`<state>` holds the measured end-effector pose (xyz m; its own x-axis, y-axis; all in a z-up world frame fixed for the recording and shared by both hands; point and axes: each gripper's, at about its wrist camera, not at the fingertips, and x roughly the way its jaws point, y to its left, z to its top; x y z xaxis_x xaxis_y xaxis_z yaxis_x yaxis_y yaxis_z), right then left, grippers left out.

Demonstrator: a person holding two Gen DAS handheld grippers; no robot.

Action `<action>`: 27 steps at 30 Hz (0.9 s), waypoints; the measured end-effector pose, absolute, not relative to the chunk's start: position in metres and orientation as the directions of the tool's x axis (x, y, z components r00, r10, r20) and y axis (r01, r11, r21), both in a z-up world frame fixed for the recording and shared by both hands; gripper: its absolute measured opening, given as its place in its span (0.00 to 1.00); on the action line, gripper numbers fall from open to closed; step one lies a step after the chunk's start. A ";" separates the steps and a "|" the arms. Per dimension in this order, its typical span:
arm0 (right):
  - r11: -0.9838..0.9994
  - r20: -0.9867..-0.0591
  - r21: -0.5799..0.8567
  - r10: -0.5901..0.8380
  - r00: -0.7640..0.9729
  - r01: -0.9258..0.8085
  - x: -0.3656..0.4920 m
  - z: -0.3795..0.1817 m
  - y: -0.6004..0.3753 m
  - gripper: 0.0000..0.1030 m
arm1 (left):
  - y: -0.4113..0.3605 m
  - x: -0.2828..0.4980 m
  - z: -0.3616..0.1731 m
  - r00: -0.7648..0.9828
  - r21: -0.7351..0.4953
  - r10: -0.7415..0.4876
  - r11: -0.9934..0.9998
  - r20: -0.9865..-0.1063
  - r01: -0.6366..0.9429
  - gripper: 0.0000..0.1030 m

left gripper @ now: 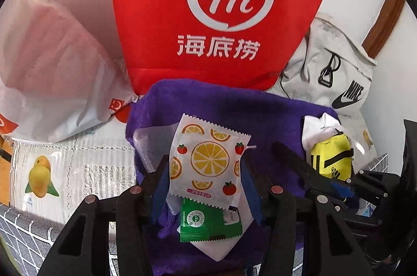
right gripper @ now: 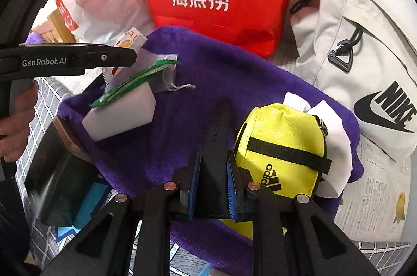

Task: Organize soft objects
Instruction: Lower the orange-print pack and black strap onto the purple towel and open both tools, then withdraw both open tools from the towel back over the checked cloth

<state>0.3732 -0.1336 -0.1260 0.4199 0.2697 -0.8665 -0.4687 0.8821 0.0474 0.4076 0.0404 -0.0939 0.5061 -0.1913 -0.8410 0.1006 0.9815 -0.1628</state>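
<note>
My left gripper is shut on a small stack of packets: an orange-slice sachet, a green sachet and a white packet behind them. It hangs above a purple towel. The right wrist view shows that stack at the left, under one black finger. My right gripper is shut on a black strap, which points away over the towel. A yellow Adidas pouch lies on white cloth just right of the right gripper.
A red fabric bag stands behind the towel. A white plastic bag lies to the left and a pale Nike bag to the right. A mango-print sheet and checked cloth cover the surface. A person's hand holds the left gripper.
</note>
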 end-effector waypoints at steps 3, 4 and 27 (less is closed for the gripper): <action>0.878 -0.873 0.044 0.266 0.408 -0.477 0.374 -0.131 -0.130 0.19 | 0.036 0.409 -0.098 0.495 -0.161 -0.194 0.981 -0.847 0.111 0.48; 0.878 -0.876 0.045 0.264 0.403 -0.477 0.374 -0.133 -0.130 0.19 | 0.035 0.409 -0.098 0.493 -0.159 -0.194 0.981 -0.848 0.112 0.48; 0.874 -0.864 0.088 0.306 0.400 -0.478 0.375 -0.124 -0.129 0.40 | 0.035 0.415 -0.110 0.440 -0.153 -0.166 0.986 -0.883 0.067 0.63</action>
